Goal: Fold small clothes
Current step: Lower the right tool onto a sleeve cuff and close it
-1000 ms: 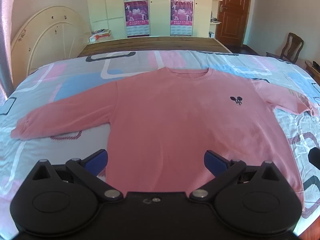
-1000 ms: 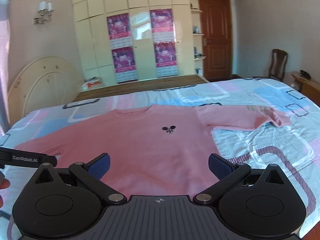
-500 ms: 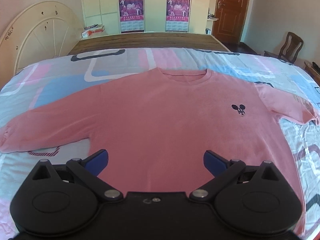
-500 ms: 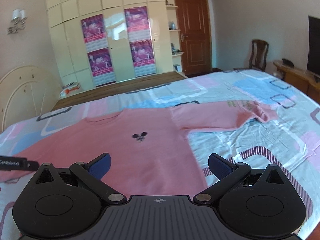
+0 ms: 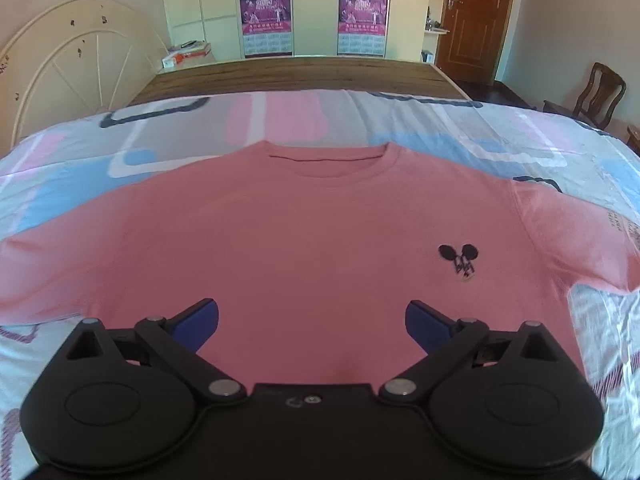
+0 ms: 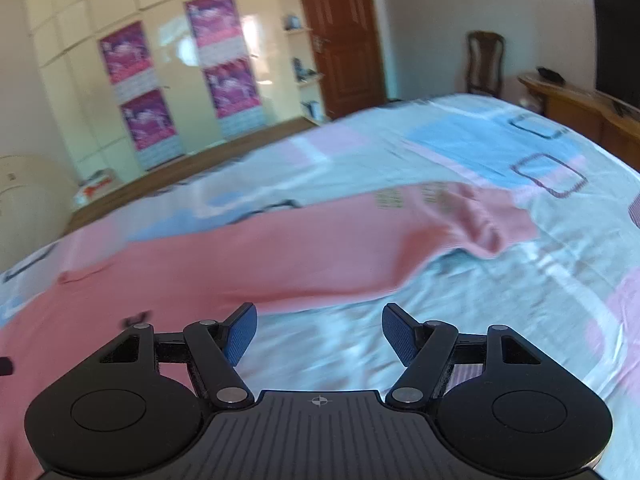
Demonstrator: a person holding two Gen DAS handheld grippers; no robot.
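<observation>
A pink sweatshirt (image 5: 312,248) lies spread flat, front up, on the patterned bed (image 6: 460,312), the left gripper (image 5: 312,320) above its chest with fingers wide apart, the right gripper (image 6: 319,334) beside its sleeve, fingers closing on nothing.

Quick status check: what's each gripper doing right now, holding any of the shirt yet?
Left gripper: open, empty, over the pink shirt.
Right gripper: jaws closing, nothing between them, sleeve ahead.
</observation>
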